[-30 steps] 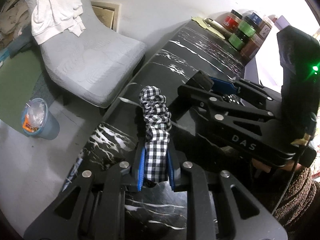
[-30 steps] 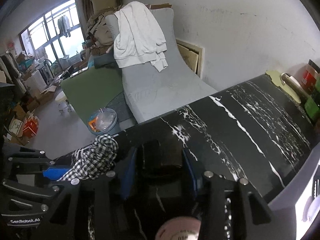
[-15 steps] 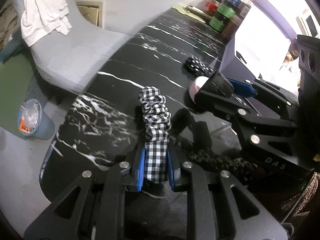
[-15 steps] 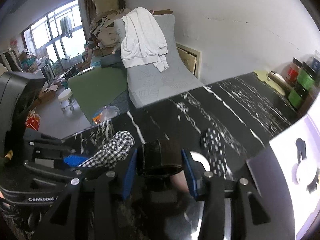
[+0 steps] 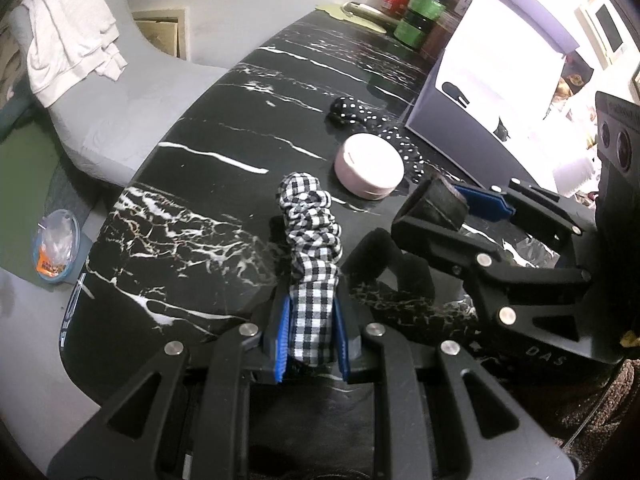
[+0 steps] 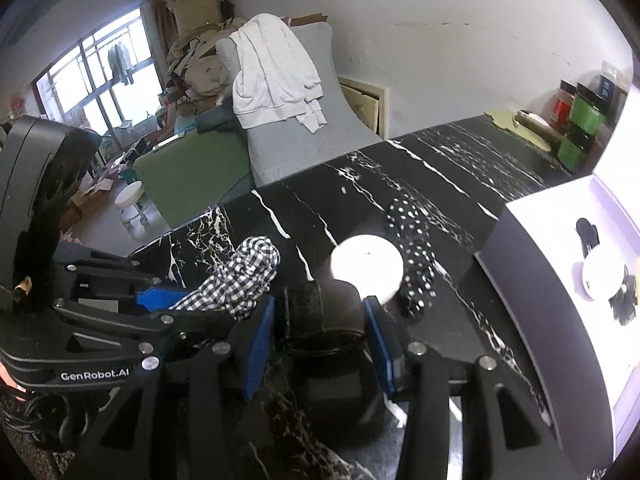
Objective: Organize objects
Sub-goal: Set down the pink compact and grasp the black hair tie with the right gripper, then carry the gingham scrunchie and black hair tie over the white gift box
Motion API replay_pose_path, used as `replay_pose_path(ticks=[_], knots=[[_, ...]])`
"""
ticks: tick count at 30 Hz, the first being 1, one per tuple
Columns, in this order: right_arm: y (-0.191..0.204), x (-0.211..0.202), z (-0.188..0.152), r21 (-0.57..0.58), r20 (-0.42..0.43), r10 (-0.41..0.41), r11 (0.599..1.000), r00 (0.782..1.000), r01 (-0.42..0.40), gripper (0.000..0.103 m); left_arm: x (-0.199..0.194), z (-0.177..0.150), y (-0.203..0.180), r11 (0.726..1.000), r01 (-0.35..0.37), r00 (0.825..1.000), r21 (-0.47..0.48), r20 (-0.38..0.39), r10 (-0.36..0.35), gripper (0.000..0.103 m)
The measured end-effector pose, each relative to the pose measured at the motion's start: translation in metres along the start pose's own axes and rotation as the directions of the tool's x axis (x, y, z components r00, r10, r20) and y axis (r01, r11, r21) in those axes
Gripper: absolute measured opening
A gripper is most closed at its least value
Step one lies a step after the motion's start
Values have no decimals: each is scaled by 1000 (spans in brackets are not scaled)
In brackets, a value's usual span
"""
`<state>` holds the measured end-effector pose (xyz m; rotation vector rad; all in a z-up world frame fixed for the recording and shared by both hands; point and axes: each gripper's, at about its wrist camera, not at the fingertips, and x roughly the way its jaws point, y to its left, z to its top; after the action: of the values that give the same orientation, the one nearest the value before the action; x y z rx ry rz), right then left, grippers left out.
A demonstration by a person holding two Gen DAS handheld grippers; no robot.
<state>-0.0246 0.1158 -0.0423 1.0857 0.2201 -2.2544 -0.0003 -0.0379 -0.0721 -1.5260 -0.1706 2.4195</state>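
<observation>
Blue pads of the left gripper [image 5: 311, 332] are clamped on a black-and-white checked scrunchie [image 5: 310, 232], whose ruffled end sticks up and forward past the fingertips, above the black marble-patterned tabletop [image 5: 224, 128]. Just to its right, the right gripper [image 6: 320, 330] grasps a dark, stubby cylindrical thing [image 6: 324, 312] between its own blue pads; what that thing is cannot be told. The two tools sit close together, side by side over the near part of the table.

Ahead of both lies a round pale pink case [image 5: 369, 166], flat on the surface, directly beyond the right gripper's fingertips. Touching its far side is a black scrunchie with white dots [image 5: 376, 128], stretched out along the table. Right of these stands an open white box [image 6: 560, 264] with a lilac lining, its near wall just beside the dotted scrunchie; a small white round item and something dark lie inside it.

At the table's far end, jars [image 5: 420, 12] with red, green and blue lids are stacked against the wall, with a pale yellow-green mat beside them. Off the table's left edge are a grey lounge chair [image 6: 296, 136] draped with a white garment [image 6: 272, 76], and a blue bin [image 5: 56, 246] on the floor.
</observation>
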Motion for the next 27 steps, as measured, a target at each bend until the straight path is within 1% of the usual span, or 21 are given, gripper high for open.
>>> replay_pose_path(ticks=[6,14,27], knots=[[-9,-8,-6,27,4,-5,1000,1000,5,45,0,5,-13,1000,-3,1000,30,-1,3,17],[-16,-21,-7,41,23,-15,999,1000,15,45,-3,14,-27,998,-2,1000,67,9,1,17],[-31,-44,-8,67,50,-66,996,997,63,45,-3,27,-51,990,9,1000,143,15,-11,18]])
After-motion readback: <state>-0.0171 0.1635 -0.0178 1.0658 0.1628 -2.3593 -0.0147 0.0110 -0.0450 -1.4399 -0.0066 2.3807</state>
